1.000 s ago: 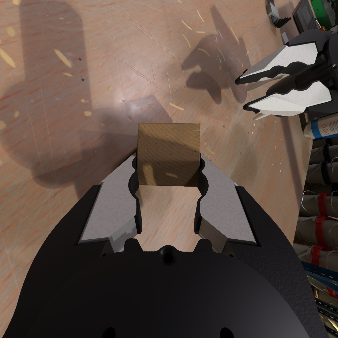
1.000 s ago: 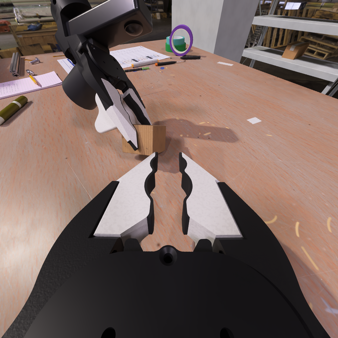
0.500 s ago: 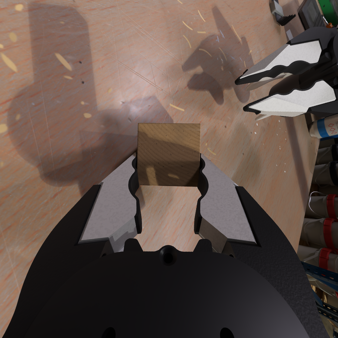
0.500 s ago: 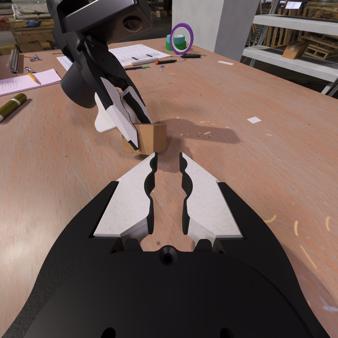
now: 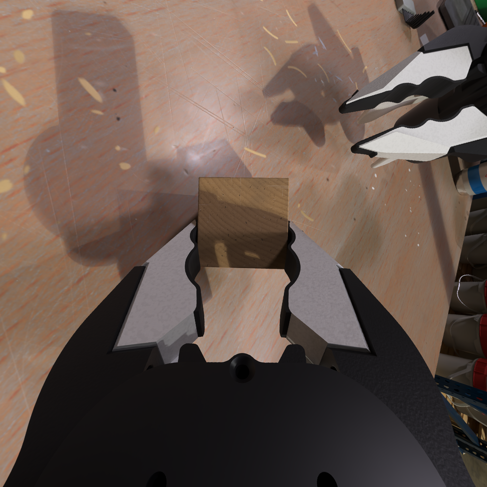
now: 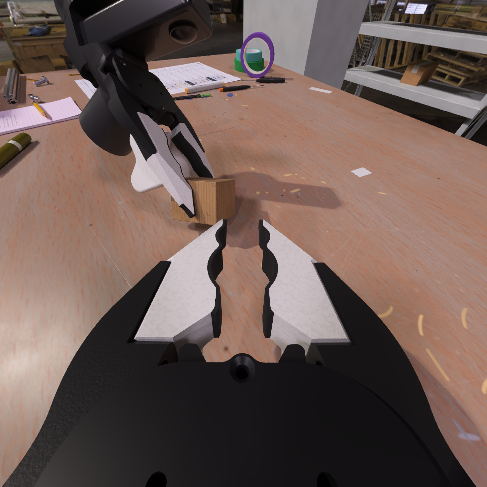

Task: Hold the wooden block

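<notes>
The wooden block [image 5: 242, 210] is a small light-brown cube. My left gripper [image 5: 242, 224] is shut on the block, one finger on each side face, and looks steeply down at the wooden table [image 5: 131, 184]. In the right wrist view the block [image 6: 218, 200] sits at or just above the table surface, held by the left gripper [image 6: 200, 193]; I cannot tell which. My right gripper [image 6: 242, 224] is open with a narrow gap and empty, its tips just short of the block. It also shows in the left wrist view [image 5: 347, 129] at the upper right.
Tape rolls [image 6: 257, 55], a printed sheet [image 6: 195, 76], pens and a screwdriver [image 6: 239, 88] lie at the table's far end. A pink notepad [image 6: 34, 116] and an olive tube [image 6: 13, 147] lie far left. A grey pillar [image 6: 303, 34] and shelving [image 6: 421, 87] stand beyond the right edge.
The left gripper has kept its hold on the block and shifted slightly with it; the table and shadows have slid a little in its view. The right gripper has barely moved.
</notes>
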{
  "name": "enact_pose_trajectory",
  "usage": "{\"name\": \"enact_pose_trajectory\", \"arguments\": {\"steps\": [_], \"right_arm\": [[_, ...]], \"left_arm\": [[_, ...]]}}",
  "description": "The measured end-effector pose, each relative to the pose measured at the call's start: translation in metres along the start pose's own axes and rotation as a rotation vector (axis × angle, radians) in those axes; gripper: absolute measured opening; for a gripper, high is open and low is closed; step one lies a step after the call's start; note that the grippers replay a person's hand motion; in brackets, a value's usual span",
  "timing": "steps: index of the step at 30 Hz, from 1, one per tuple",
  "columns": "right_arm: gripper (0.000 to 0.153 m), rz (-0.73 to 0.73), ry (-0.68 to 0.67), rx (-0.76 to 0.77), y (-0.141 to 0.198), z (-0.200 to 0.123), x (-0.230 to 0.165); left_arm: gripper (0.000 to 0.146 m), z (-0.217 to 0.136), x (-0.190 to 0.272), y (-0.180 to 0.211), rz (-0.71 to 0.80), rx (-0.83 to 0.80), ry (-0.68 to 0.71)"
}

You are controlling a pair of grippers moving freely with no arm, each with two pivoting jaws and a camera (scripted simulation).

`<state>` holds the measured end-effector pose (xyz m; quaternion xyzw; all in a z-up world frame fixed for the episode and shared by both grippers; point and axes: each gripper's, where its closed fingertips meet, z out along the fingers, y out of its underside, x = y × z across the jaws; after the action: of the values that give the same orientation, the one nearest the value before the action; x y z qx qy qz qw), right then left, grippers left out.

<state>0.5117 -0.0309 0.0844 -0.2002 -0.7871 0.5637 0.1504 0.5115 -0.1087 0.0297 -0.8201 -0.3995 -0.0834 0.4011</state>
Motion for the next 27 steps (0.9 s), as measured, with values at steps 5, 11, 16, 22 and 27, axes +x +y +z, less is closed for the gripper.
{"name": "enact_pose_trajectory", "arguments": {"steps": [5,11,16,22,27], "right_arm": [[0.023,-0.011,0.004,0.001,-0.0004,0.0002,-0.0007],[0.023,-0.008,-0.002,0.002,-0.0006,0.0007,-0.0016],[0.023,-0.016,0.002,0.001,-0.0010,0.0009,-0.0020],[0.023,-0.031,0.011,-0.003,0.0000,0.0012,-0.0045],[0.023,-0.024,0.004,-0.006,-0.0001,0.0013,-0.0049]], "left_arm": [[0.064,0.0001,0.0000,-0.0002,0.002,0.000,-0.001],[0.064,0.0002,0.0000,-0.0006,0.003,0.002,-0.006],[0.064,0.0005,0.0000,0.0002,0.016,-0.001,-0.015],[0.064,0.0007,0.0002,0.0008,0.026,-0.007,-0.025],[0.064,0.0009,0.0005,0.0012,0.040,-0.008,-0.033]]}}
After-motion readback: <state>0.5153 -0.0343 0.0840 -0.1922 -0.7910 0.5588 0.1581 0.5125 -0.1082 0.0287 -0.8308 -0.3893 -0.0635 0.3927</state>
